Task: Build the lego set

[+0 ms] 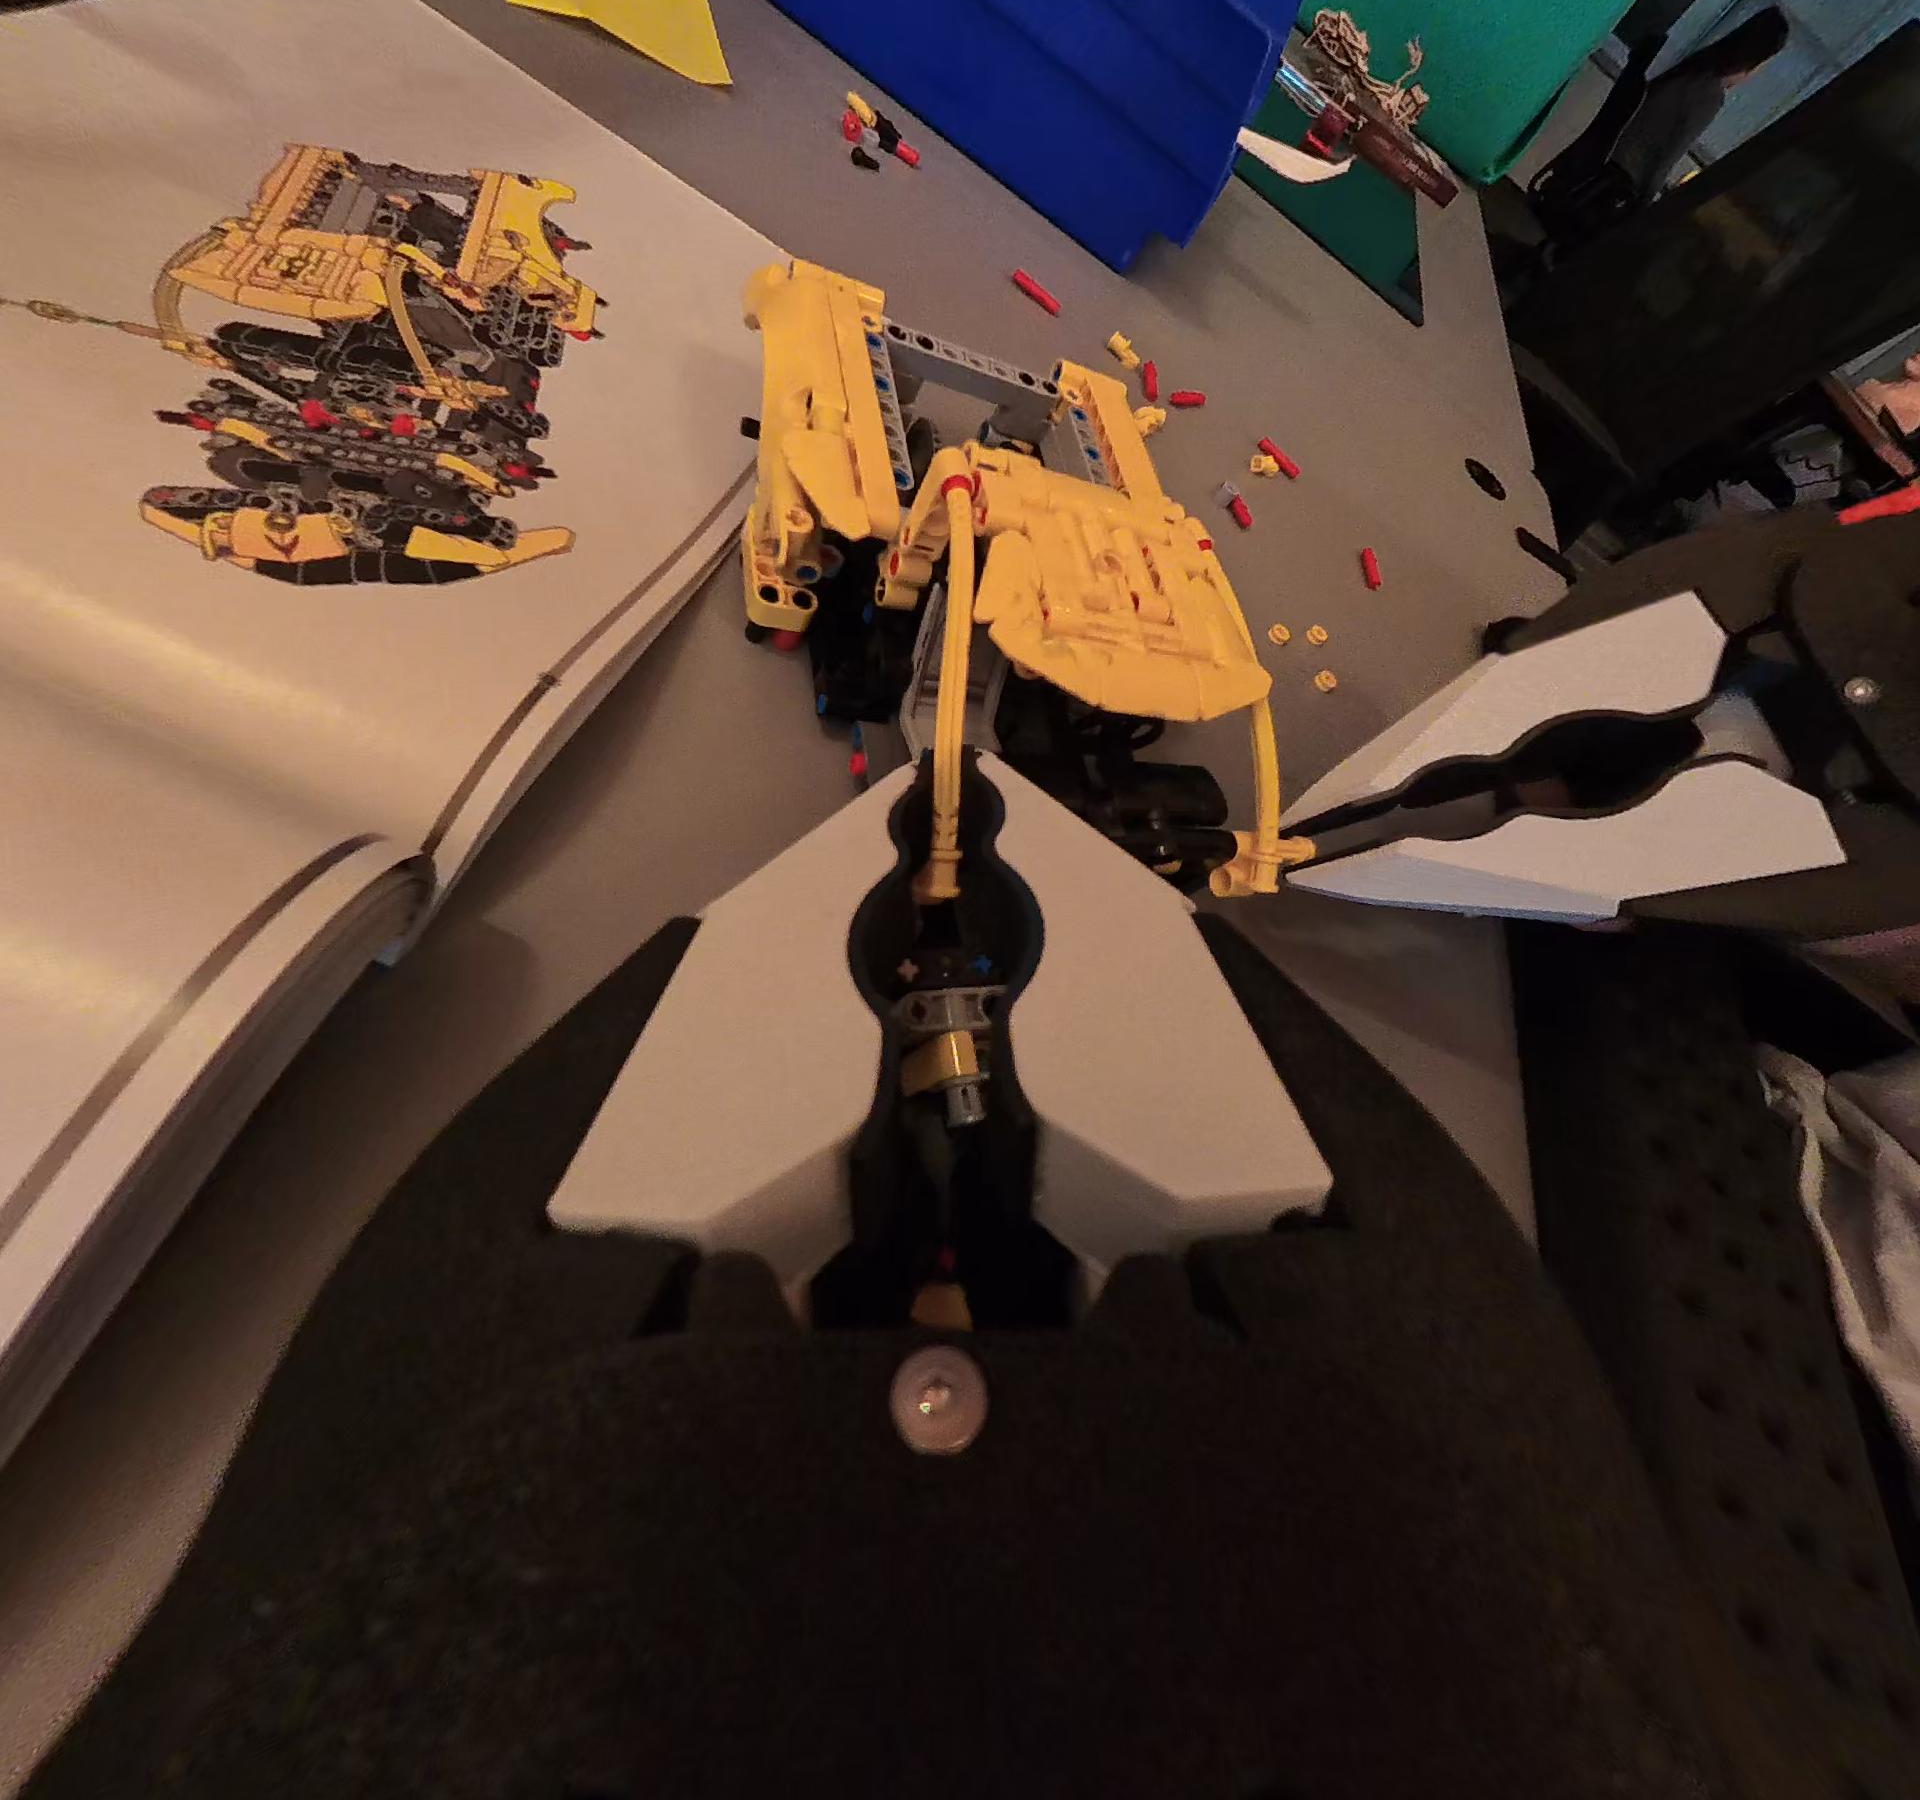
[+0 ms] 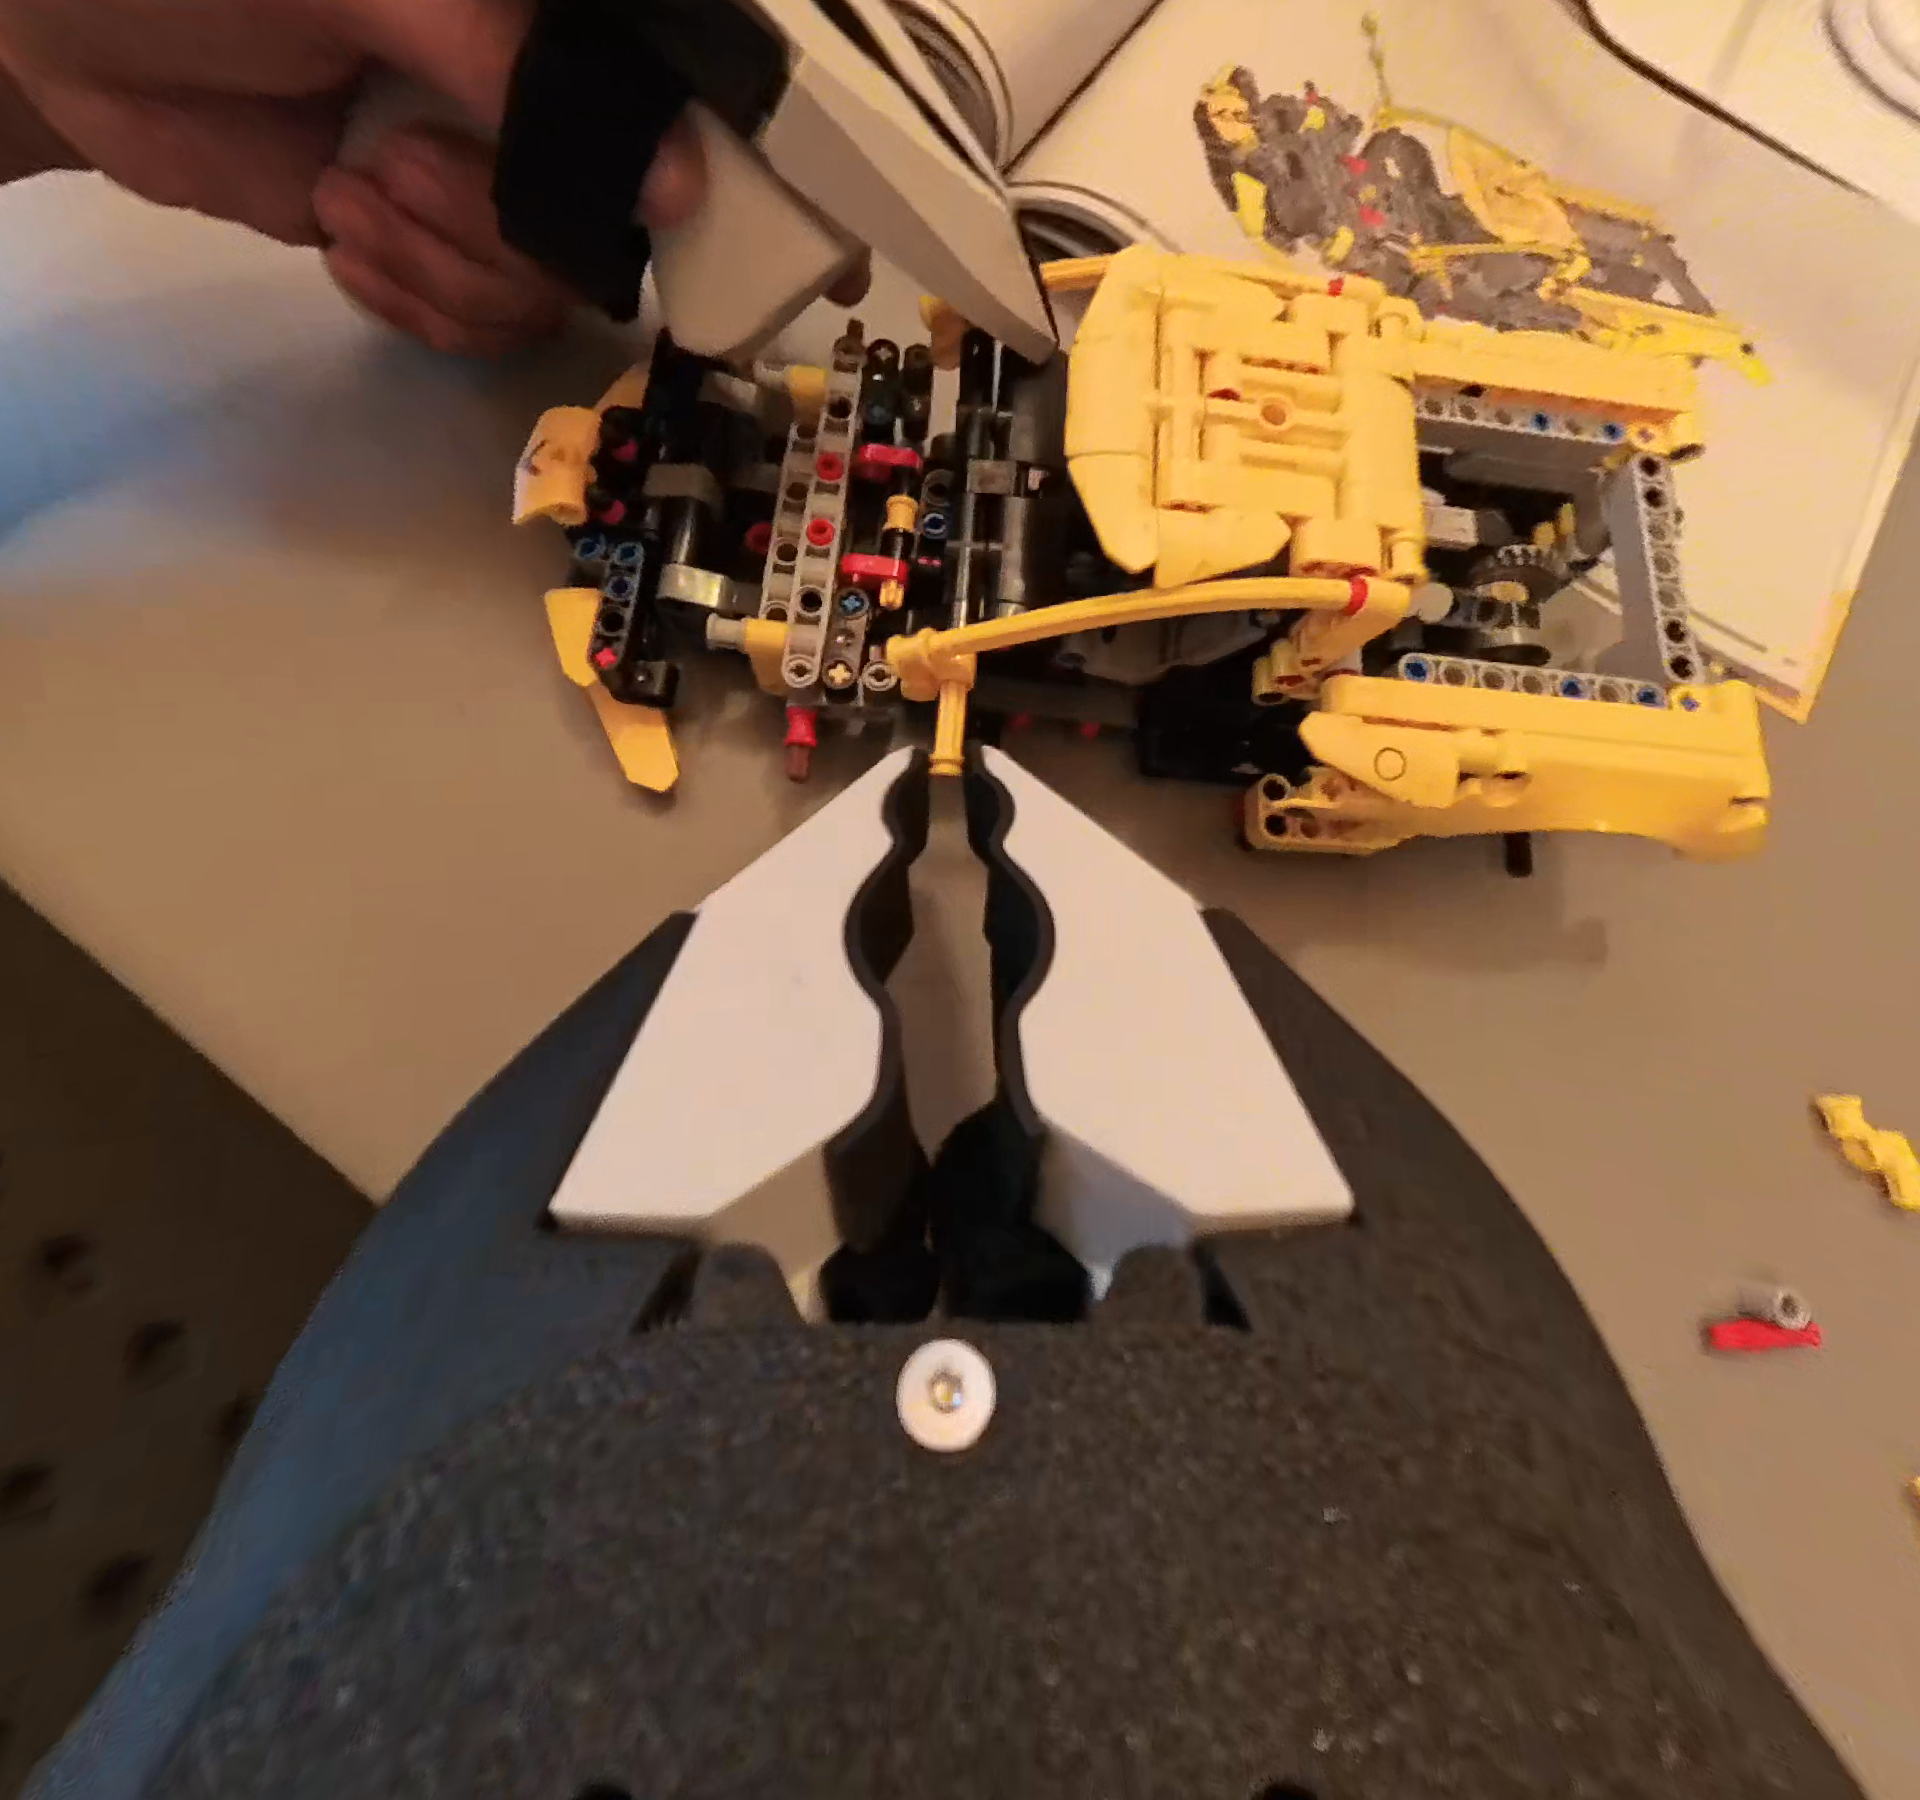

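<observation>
A half-built yellow and black lego car [image 1: 1081, 555] lies on the grey table, and it also shows in the right wrist view [image 2: 1247, 441]. Two yellow flexible hoses run from its roof. My left gripper [image 1: 940, 768] is shut on the end of one yellow hose [image 1: 961, 628], whose tip sits between the fingers. My right gripper [image 2: 948, 763] is shut on the yellow pin connector [image 2: 945, 711] at the end of the other hose [image 2: 1143, 602]. In the left wrist view the right gripper [image 1: 1286, 846] comes in from the right. The left gripper [image 2: 1039, 342] is held by a hand [image 2: 312, 140].
The open instruction booklet [image 1: 312, 607] lies left of the car, touching it. A blue bin [image 1: 987, 36] and a green bin [image 1: 1507, 5] stand behind. Small red and yellow loose parts [image 1: 1268, 457] are scattered right of the car, and some show in the right wrist view [image 2: 1761, 1324]. About 9 centimetres separates my left fingertips from my right.
</observation>
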{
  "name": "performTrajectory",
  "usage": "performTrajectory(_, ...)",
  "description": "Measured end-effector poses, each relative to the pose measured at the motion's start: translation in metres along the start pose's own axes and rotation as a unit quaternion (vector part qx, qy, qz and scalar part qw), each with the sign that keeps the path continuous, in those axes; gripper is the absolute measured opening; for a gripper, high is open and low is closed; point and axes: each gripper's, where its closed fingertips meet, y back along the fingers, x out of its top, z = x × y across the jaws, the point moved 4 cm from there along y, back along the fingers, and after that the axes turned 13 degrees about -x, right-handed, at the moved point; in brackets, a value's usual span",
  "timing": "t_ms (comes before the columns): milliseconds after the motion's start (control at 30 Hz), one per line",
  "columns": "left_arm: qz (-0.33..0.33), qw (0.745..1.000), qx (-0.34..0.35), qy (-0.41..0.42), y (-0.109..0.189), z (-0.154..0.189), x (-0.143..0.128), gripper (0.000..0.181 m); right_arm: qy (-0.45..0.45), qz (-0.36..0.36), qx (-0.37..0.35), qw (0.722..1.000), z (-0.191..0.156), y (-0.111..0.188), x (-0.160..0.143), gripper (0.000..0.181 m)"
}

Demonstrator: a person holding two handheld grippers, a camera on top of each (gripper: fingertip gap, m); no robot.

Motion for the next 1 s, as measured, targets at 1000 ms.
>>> performTrajectory(1000, -0.006, 0.999, 0.040, -0.030, 0.0005, 0.0014, 0.0001, 0.004, 0.130, -0.078, -0.073, 0.986, -0.0024, -0.0040, 0.0069, 0.005)
